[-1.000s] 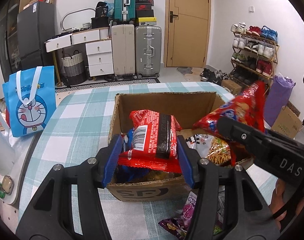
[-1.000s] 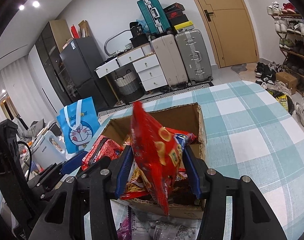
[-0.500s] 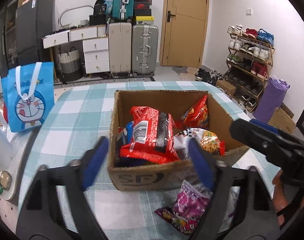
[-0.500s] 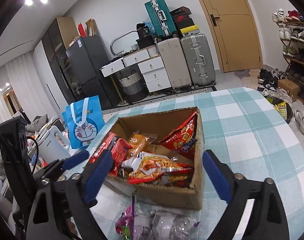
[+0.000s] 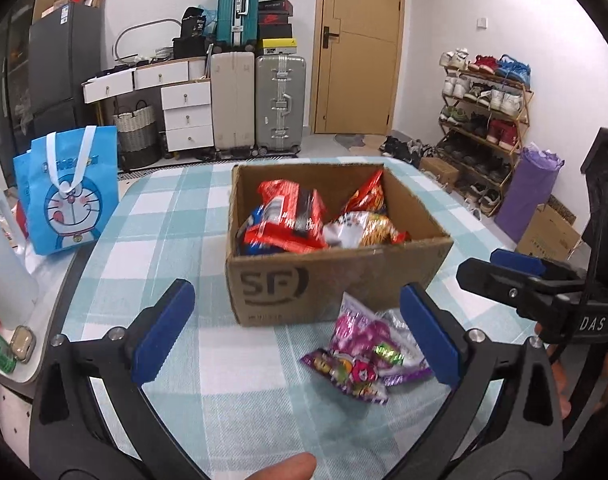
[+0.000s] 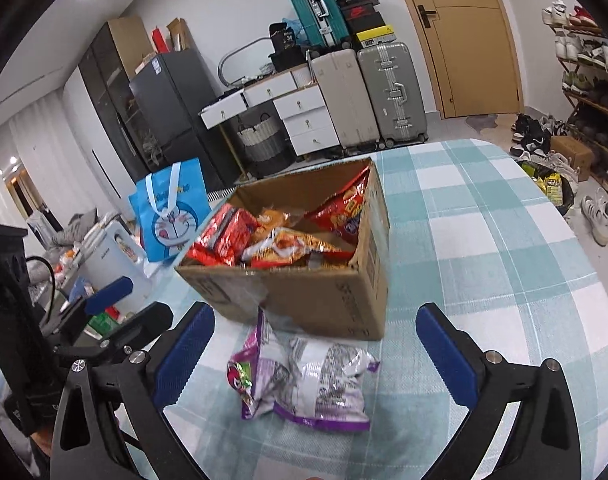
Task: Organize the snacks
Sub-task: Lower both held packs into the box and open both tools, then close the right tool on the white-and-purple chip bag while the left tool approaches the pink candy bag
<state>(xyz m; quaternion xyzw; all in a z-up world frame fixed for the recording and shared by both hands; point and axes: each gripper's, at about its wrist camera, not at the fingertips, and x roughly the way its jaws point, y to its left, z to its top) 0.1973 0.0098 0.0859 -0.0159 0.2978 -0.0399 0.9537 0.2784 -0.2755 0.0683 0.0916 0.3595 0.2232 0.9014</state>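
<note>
An open cardboard box (image 5: 336, 276) (image 6: 344, 300) stands on the checked table and holds several snack packs, among them a red pack (image 5: 291, 216) (image 6: 223, 234) and a red chip bag (image 5: 368, 196) (image 6: 344, 208). Purple snack packs (image 5: 364, 354) (image 6: 304, 380) lie on the cloth in front of the box. My left gripper (image 5: 295, 332) is open and empty, short of the box. My right gripper (image 6: 316, 354) is open and empty above the purple packs; it also shows at the right of the left wrist view (image 5: 516, 276).
A blue Doraemon bag (image 5: 69, 188) (image 6: 171, 208) stands at the table's left edge beside a white appliance (image 6: 111, 256). Suitcases, drawers and a shoe rack (image 5: 484, 120) stand on the floor beyond the table.
Both grippers let go of their red packs, which now lie in the box. Both opened wide and pulled back toward the near side of the table.
</note>
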